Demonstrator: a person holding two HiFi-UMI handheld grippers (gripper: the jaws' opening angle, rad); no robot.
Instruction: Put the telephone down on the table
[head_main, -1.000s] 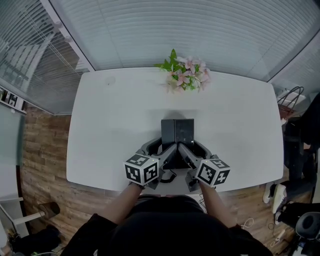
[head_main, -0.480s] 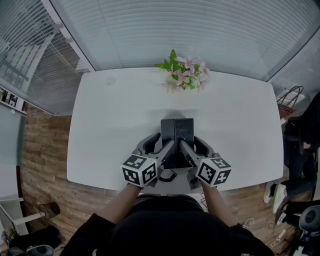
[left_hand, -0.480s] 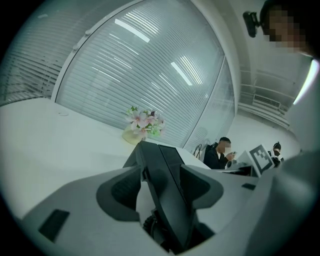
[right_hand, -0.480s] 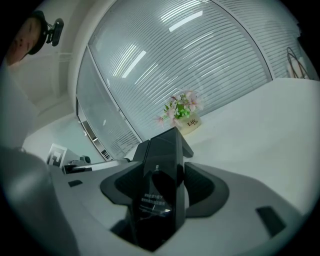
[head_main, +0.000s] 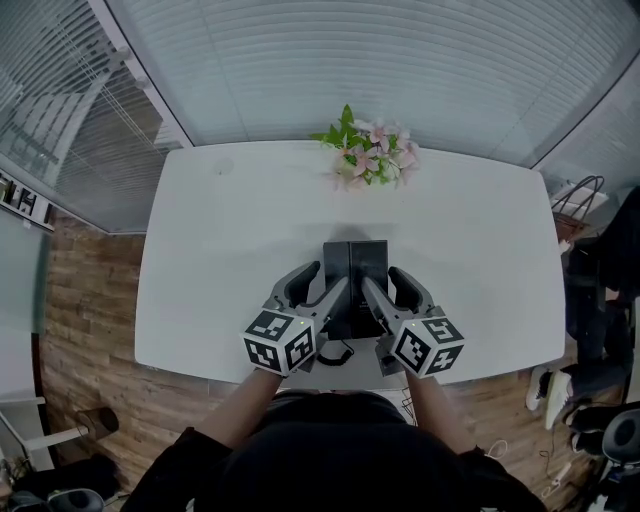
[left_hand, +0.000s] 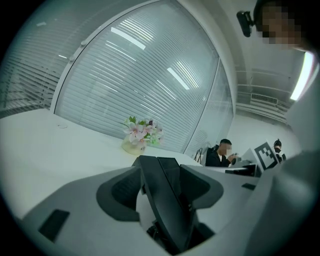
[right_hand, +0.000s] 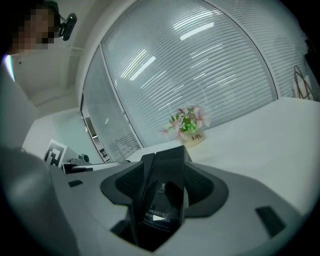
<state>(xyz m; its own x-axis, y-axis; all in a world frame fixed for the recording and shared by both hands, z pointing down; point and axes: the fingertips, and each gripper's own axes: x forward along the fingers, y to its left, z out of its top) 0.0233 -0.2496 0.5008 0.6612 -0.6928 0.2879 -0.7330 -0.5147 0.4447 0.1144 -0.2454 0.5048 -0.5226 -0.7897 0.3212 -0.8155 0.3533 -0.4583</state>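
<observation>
The left gripper (head_main: 330, 278) and right gripper (head_main: 380, 278) are clamping their fingers on the black telephone (head_main: 356, 262) over the near edge of the table (head_main: 220, 260), the right's having just been closing. It seems best to be lowering both together, keeping it level and opening only once it is resting.

The left gripper (left_hand: 167, 172) is matt grey plastic, its jaw pads darker and equally dull. Between the jaws the telephone (left_hand: 165, 210) is smooth black plastic with a soft sheen. Beyond the jaws the table (left_hand: 60, 150) is smooth white with a faint gloss, and the blinds (left_hand: 140, 75) are satin slats. Below and left of the jaws, the floor (head_main: 90, 330) is grained wood planks
</observation>
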